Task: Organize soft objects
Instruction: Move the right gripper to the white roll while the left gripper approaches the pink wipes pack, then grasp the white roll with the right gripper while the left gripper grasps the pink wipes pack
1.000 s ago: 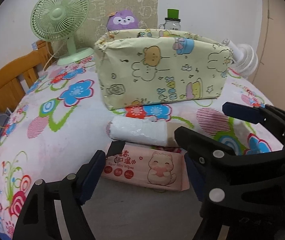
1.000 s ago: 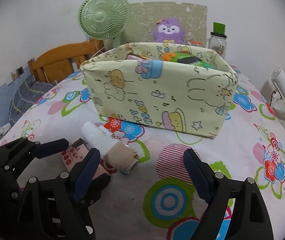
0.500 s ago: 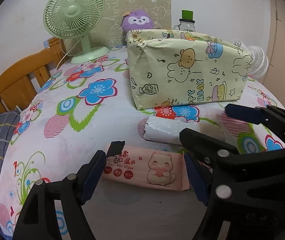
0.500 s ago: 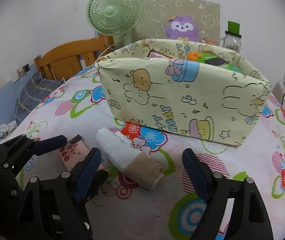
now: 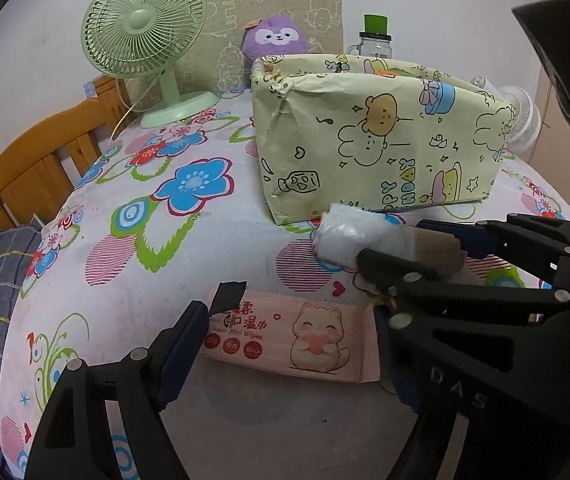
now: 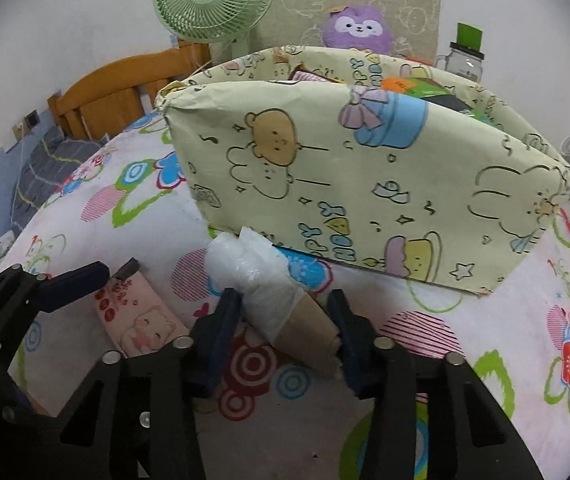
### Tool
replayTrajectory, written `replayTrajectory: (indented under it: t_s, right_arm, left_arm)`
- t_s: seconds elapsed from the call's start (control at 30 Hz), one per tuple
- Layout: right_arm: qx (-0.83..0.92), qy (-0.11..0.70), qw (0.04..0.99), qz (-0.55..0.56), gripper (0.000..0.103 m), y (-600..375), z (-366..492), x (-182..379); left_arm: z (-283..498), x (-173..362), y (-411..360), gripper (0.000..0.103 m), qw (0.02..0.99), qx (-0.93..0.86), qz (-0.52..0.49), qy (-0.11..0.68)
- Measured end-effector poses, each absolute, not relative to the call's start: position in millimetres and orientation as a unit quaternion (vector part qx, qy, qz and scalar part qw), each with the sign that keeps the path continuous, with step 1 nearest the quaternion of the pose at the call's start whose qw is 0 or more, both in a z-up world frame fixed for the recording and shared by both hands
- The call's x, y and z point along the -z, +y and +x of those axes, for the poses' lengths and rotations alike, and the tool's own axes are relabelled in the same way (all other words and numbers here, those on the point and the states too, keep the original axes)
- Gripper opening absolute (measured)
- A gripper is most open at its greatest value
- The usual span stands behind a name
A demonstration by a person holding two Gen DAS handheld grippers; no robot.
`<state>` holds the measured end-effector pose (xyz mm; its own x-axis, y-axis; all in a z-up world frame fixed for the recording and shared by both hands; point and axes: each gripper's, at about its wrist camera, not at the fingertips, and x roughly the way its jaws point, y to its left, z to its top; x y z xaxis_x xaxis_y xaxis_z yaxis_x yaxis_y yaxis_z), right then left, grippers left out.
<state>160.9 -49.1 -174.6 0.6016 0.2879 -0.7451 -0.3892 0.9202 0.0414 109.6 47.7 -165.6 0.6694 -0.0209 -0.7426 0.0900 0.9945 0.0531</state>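
Observation:
A roll of white plastic bags on a cardboard core (image 6: 285, 312) lies on the flowered tablecloth before a yellow cartoon-print box (image 6: 365, 184). My right gripper (image 6: 285, 312) straddles its cardboard end, jaws closing, both pads touching it. The left wrist view shows this grip from the side, with the right gripper (image 5: 397, 242) on the roll (image 5: 349, 236). A pink pack of wipes (image 5: 293, 340) lies flat between the wide jaws of my left gripper (image 5: 289, 320), which are opening slightly and do not press it. Several items show inside the box (image 5: 365, 152).
Behind the box stand a green desk fan (image 5: 145, 24), a purple plush (image 5: 275, 36) and a jar with a green lid (image 5: 375, 38). A white fan (image 5: 521, 120) is at the right, a wooden bed frame (image 5: 33, 168) at the left past the table edge.
My right gripper has moved forward over the roll and its jaws have come together onto the cardboard end. The left gripper stays over the wipes pack, still wide.

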Motion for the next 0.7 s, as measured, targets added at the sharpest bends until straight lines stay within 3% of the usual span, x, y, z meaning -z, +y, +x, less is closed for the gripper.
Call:
replayTrajectory:
  t_s: [0.1, 0.23, 0.5, 0.53, 0.7]
  right_arm:
    - [-0.192, 0.398, 0.895, -0.061, 0.031, -52, 156, 174]
    - [-0.202, 0.395, 0.894, -0.056, 0.028, -60, 153, 172]
    - [-0.190, 0.393, 0.899, -0.045, 0.027, -78, 142, 167]
    - [-0.187, 0.392, 0.900, -0.045, 0.027, -79, 141, 166]
    - [-0.171, 0.389, 0.904, -0.043, 0.027, -91, 137, 163]
  left_arm:
    - [110, 165, 46, 0.083, 0.912, 0.032, 0.043, 0.406]
    - [107, 165, 39, 0.083, 0.913, 0.034, 0.048, 0.405]
    - [102, 162, 28, 0.081, 0.911, 0.043, 0.036, 0.409]
    - [101, 161, 26, 0.071, 0.910, 0.045, 0.036, 0.410]
    - [98, 158, 16, 0.070, 0.911, 0.050, 0.043, 0.407]
